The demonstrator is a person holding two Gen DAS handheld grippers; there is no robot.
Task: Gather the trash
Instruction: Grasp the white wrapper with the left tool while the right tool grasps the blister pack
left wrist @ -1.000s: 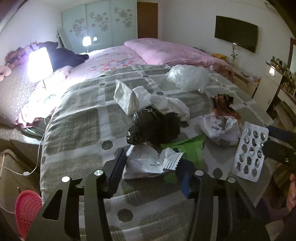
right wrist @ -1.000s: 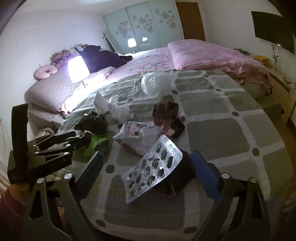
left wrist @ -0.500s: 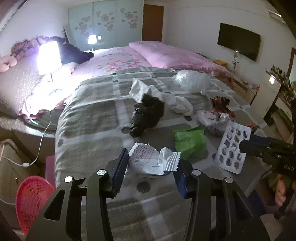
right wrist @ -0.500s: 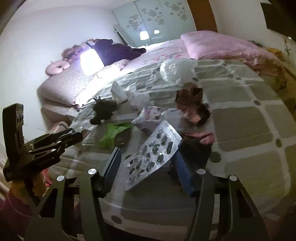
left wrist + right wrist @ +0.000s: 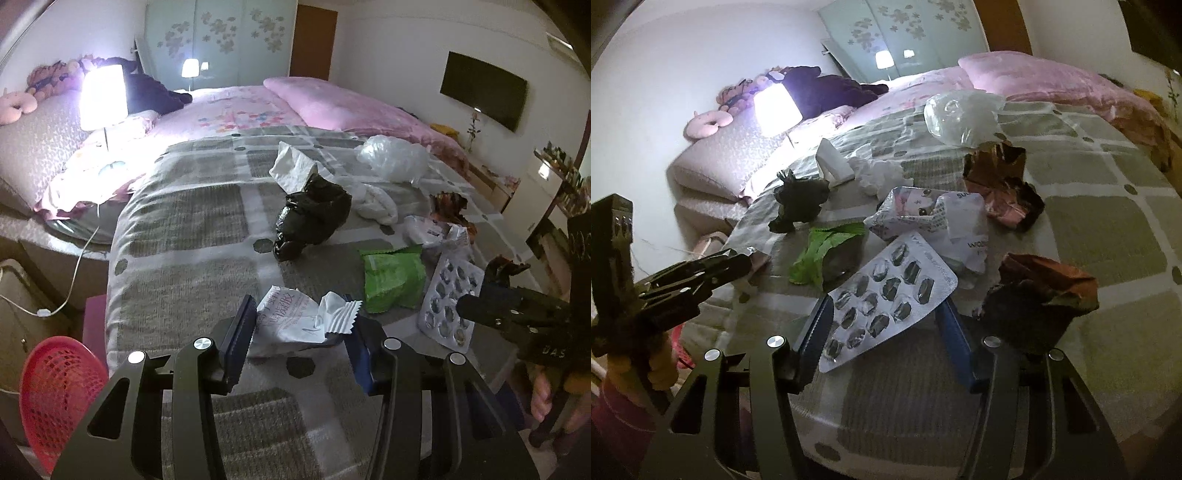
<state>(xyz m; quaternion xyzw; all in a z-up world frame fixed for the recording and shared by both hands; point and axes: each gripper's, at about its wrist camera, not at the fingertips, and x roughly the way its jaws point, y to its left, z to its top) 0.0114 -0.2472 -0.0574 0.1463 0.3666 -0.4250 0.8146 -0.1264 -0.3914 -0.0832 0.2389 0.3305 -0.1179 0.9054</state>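
Note:
My left gripper [image 5: 299, 332] is shut on a crumpled white wrapper [image 5: 295, 321] and holds it above the near end of the bed. My right gripper [image 5: 886, 325] is shut on an empty silver blister pack [image 5: 886, 299], which also shows in the left wrist view [image 5: 448, 302]. On the grey patterned blanket [image 5: 192, 258] lie a black bag [image 5: 314, 218], a green wrapper [image 5: 391, 277], white tissues [image 5: 376, 206], a clear plastic bag [image 5: 391, 158], a printed white wrapper [image 5: 934, 221] and dark red wrappers [image 5: 1001, 184].
A red mesh basket [image 5: 55, 391] stands on the floor at the lower left, beside the bed. A lit lamp [image 5: 103, 96] and a cable [image 5: 74, 280] are at the left. Pink bedding [image 5: 332, 107] lies at the far end. A brown wrapper [image 5: 1045, 291] lies near my right gripper.
Both grippers have pulled back from the trash pile toward the bed's near edge, each keeping its piece. The red basket shows more in the left wrist view.

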